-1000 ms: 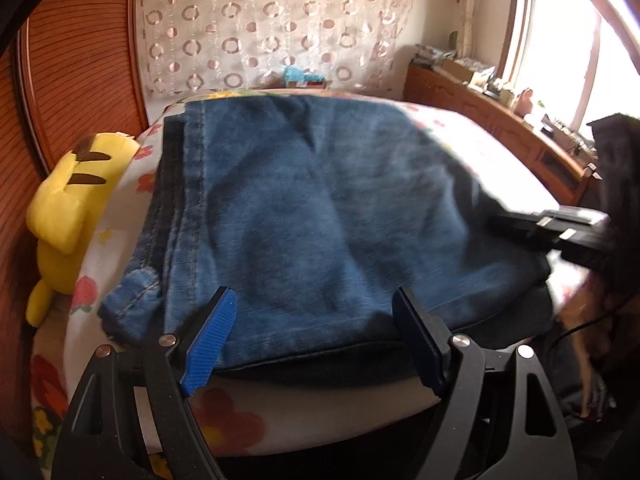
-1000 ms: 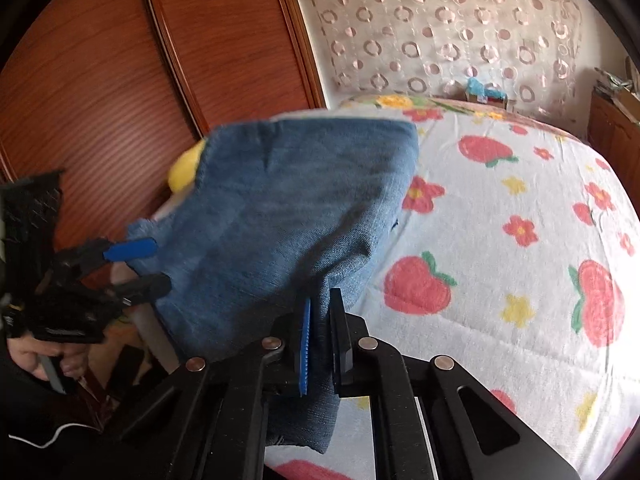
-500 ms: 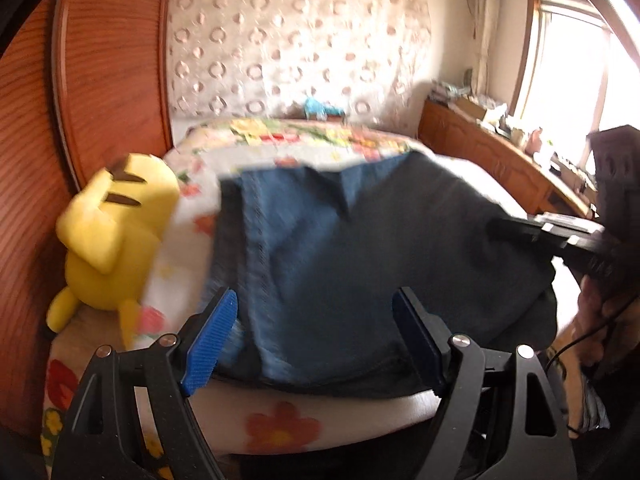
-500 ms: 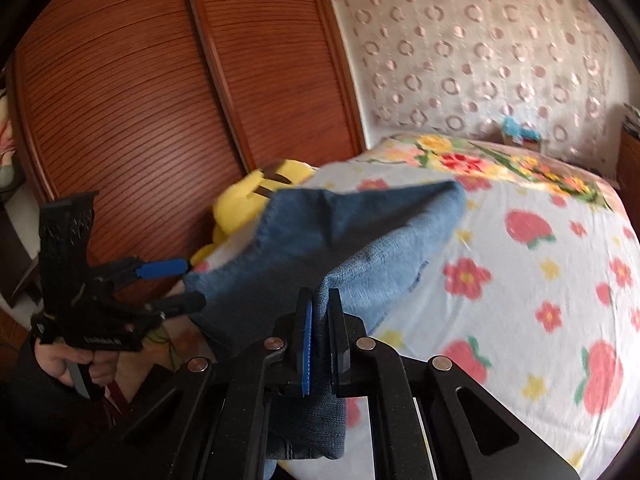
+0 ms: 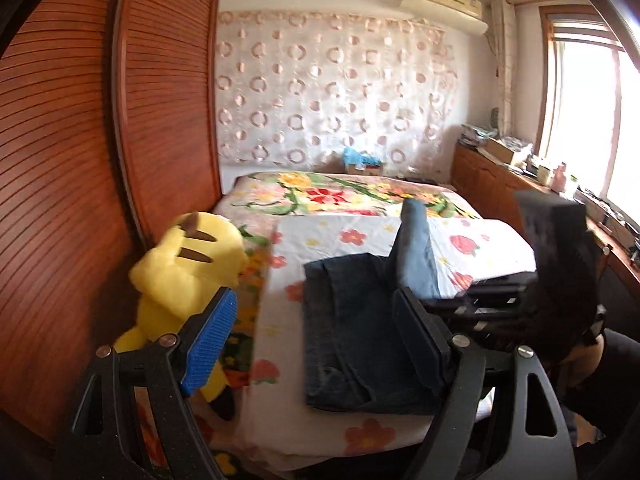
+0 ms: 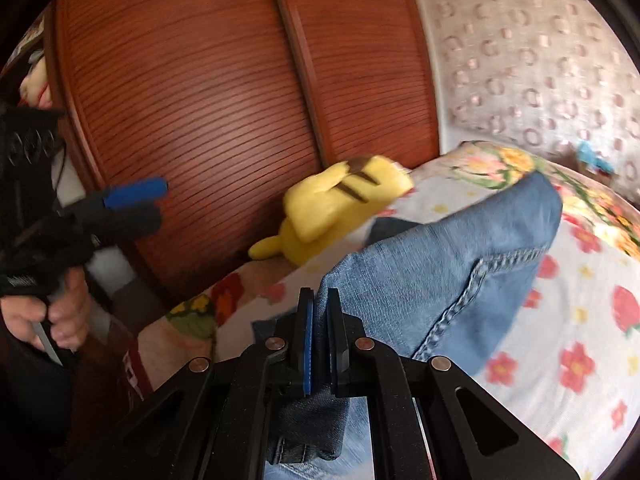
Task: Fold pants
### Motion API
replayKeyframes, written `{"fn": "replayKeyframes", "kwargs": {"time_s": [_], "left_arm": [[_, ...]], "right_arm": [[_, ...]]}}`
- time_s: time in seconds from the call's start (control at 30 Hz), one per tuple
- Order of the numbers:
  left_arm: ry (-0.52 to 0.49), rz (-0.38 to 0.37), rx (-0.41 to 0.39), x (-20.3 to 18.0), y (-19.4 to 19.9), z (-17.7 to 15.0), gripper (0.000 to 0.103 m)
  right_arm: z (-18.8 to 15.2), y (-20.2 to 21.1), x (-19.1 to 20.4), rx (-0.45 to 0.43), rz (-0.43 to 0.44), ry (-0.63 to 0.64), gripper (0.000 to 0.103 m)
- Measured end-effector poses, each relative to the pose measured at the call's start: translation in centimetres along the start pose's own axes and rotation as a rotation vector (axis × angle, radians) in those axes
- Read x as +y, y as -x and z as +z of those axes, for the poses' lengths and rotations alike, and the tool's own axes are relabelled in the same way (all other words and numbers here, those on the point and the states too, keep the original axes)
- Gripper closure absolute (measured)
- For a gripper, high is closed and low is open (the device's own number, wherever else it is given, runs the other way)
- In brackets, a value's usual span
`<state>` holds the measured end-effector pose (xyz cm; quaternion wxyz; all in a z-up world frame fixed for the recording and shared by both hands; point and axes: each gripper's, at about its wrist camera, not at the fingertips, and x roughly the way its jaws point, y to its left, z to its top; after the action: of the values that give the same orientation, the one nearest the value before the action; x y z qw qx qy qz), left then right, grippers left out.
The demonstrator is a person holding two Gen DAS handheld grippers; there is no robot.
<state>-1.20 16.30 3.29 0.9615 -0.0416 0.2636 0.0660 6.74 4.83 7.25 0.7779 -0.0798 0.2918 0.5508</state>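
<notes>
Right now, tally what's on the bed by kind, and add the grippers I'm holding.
Jeans: 1, one end lifted
Yellow plush toy: 1, at the bed's edge by the wardrobe
Grippers: 2, the left gripper open and empty, the right gripper shut on the jeans
Total: 4

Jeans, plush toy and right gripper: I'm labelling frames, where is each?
jeans [image 5: 352, 332]: left wrist view, on the flat dark denim.
plush toy [image 5: 188, 260]: left wrist view, on its yellow head.
right gripper [image 6: 320, 312]: right wrist view, between its fingertips.
</notes>
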Motion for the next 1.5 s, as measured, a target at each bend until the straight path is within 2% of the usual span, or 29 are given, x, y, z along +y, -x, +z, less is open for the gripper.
{"fn": "replayKeyframes", "kwargs": {"time_s": [0.27, 0.37, 0.47, 0.63, 0.7, 0.8, 0.87, 1.0, 1.17, 1.3, 1.5], "left_arm": [[0.037, 0.036, -0.005, 2.0, -0.1, -0.4, 0.022], [0.042, 0.032, 0.002, 2.1, -0.8, -0.7, 0.022], [0.039, 0.021, 0.014, 1.8, -1.4, -1.0, 0.022], [0.048, -0.008, 0.047, 1.2, -2.6, -2.1, 0.022], [0.051, -0.021, 0.061, 0.9, -3.2, -2.4, 0.022], [0.051, -0.05, 0.091, -0.1, -4.6, -2.9, 0.022], [0.036, -0.067, 0.113, -1.2, -5.7, -3.3, 0.022], [0.015, -0.073, 0.175, -2.7, -8.1, -4.4, 0.022], [0.004, -0.053, 0.245, -3.2, -10.2, -6.2, 0.022], [0.007, -0.047, 0.279, -3.1, -10.9, -7.2, 0.022], [0.02, -0.042, 0.3, -2.7, -11.4, -8.1, 0.022]], "right_arm": [[-0.4, -7.5, -0.8, 0.141, 0.067, -0.035, 0.098], [-0.8, -9.1, -1.5, 0.17, 0.045, -0.048, 0.098], [-0.4, -8.8, -2.1, 0.161, 0.037, -0.081, 0.098], [0.8, -5.1, -1.6, 0.101, -0.02, -0.037, 0.083], [1.4, -3.5, -2.3, 0.073, -0.069, -0.03, 0.078], [1.8, -1.6, -3.8, 0.026, -0.135, -0.035, 0.063], [2.1, -1.2, -5.4, 0.019, -0.175, -0.056, 0.059], [2.7, -2.6, -9.0, 0.048, -0.246, -0.085, 0.058], [3.5, -4.1, -11.9, 0.07, -0.267, -0.123, 0.058], [3.4, -4.6, -13.6, 0.075, -0.249, -0.16, 0.058], [3.7, -7.3, -15.6, 0.09, -0.225, -0.187, 0.046]]}}
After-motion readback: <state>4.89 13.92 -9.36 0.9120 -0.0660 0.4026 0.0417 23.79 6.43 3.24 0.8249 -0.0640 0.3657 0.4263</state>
